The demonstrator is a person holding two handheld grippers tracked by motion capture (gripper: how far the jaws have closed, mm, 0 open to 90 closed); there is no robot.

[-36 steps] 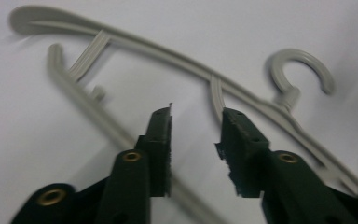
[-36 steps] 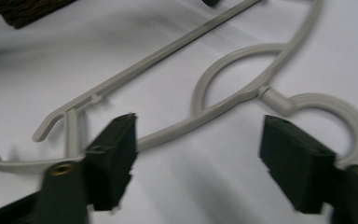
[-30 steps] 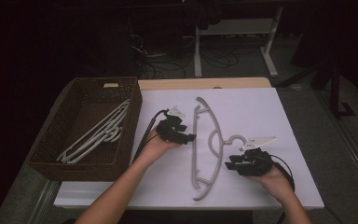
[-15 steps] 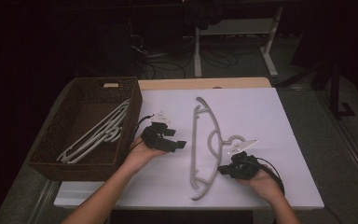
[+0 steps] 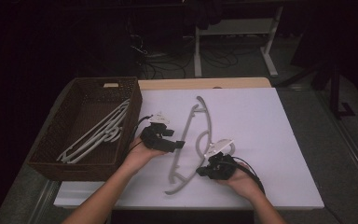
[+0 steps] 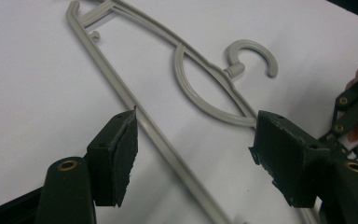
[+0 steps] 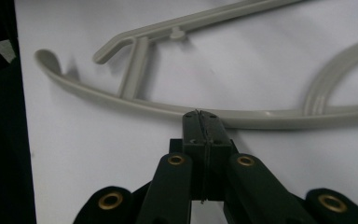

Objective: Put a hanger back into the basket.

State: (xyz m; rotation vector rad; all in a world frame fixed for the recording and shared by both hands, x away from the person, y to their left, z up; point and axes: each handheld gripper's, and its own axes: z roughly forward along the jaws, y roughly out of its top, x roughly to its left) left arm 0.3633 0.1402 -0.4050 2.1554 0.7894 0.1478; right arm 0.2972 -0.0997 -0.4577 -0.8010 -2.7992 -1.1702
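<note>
A grey plastic hanger (image 5: 189,122) lies flat on the white table (image 5: 270,140), hook toward the right. My left gripper (image 5: 177,143) is open at the hanger's left side. In the left gripper view its jaws (image 6: 193,135) straddle the hanger's straight bar (image 6: 103,65) just above the table. My right gripper (image 5: 201,171) is shut at the hanger's near end. In the right gripper view its closed tips (image 7: 199,114) press against the edge of the curved arm (image 7: 270,114), with nothing between the pads.
A dark wicker basket (image 5: 51,163) stands at the table's left edge with several pale hangers (image 5: 98,133) inside. Bare white table stretches to the right of the hanger. Dark floor and desk legs lie beyond the far edge.
My right gripper has slid left up to the hanger's near end. My left gripper drew back and left a little, then held beside the bar.
</note>
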